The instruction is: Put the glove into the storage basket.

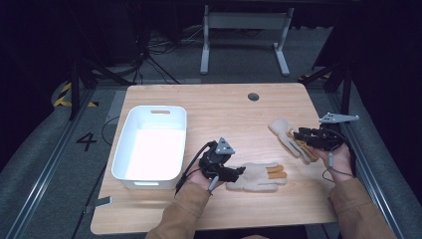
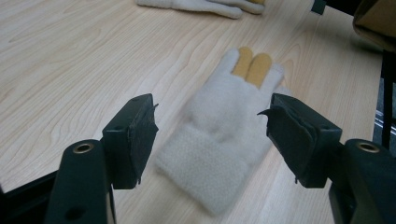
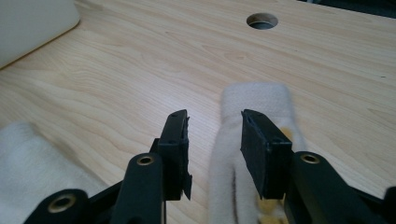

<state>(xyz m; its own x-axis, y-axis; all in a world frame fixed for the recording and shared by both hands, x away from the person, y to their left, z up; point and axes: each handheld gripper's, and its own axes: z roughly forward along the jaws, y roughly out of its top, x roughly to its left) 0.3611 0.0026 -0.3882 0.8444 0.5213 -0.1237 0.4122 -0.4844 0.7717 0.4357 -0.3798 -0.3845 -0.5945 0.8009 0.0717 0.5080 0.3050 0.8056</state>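
Observation:
Two cream fleece gloves with yellow fingers lie flat on the wooden table. The near glove (image 1: 256,177) (image 2: 224,140) points right. My left gripper (image 1: 239,171) (image 2: 210,116) sits at its cuff, open, with a jaw on either side of the cuff and neither pad pressing it. The far glove (image 1: 286,134) (image 3: 254,100) lies toward the right edge. My right gripper (image 1: 298,135) (image 3: 215,121) hovers low over its fingers, jaws open with a gap between them and nothing pinched. The near glove (image 3: 28,158) also appears at the lower left of the right gripper view.
A white plastic bin (image 1: 149,147) (image 3: 32,23) stands on the left part of the table. A round cable hole (image 1: 253,96) (image 3: 262,20) is near the far edge. The table's right edge runs close behind my right hand.

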